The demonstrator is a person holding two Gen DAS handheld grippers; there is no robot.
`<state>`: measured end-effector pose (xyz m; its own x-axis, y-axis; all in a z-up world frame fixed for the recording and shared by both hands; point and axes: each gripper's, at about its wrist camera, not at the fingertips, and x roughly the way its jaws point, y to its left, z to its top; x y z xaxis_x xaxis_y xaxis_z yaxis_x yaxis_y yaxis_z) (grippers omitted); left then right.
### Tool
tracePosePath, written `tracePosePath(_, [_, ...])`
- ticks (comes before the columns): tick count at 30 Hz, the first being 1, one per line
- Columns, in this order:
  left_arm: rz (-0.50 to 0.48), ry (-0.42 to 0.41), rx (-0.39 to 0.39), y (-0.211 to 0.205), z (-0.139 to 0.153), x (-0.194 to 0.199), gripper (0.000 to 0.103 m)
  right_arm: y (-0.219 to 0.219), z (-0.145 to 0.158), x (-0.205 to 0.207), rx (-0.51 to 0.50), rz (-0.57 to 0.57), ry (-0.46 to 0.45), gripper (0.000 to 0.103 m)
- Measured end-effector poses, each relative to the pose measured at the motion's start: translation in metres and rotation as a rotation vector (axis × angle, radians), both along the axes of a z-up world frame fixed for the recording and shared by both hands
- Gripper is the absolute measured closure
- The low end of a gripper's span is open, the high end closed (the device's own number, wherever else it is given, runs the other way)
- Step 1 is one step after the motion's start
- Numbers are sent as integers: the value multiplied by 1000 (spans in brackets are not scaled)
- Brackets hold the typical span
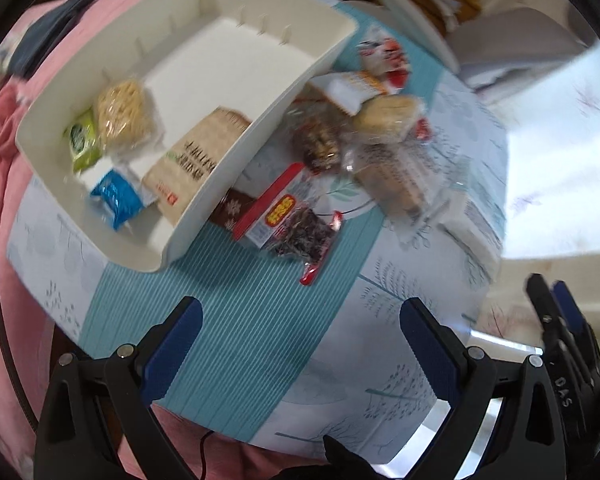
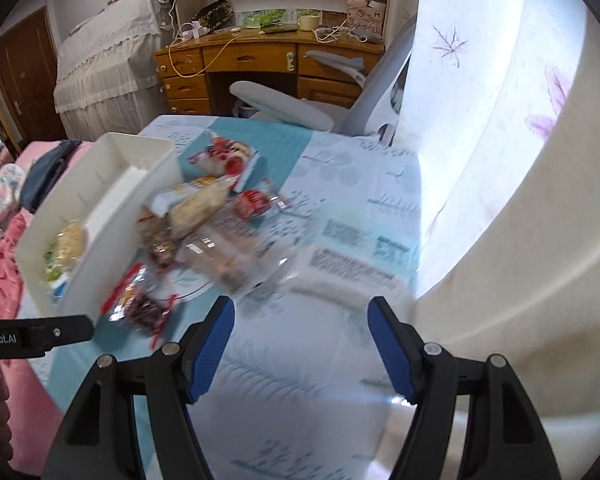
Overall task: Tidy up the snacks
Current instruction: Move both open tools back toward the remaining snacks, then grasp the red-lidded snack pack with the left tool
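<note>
Snacks (image 1: 340, 148) piled beside tray (image 1: 236, 168), chair (image 2: 284, 108) behind

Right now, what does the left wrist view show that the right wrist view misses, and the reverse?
Left wrist only: the tan printed packet and blue packet lying inside the white bin.

Right wrist only: the wooden desk, a cloth-draped cabinet and a brown door.

Both: the bin, the snack pile beside it, the patterned tablecloth, each view's own open tongs.
</note>
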<state>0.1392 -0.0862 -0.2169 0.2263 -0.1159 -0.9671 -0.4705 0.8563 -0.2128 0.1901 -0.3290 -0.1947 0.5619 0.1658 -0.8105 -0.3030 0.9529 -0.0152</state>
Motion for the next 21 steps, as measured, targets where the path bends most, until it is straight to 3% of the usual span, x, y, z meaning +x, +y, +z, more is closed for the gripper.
tracePosePath(4, [86,49,17,-1,-14,10,4,-4,-10,20,-63,15,-8,26])
tracePosePath(21, [322,219,37,4,-73,52,4,21,-93,53,-388,216,-42,26])
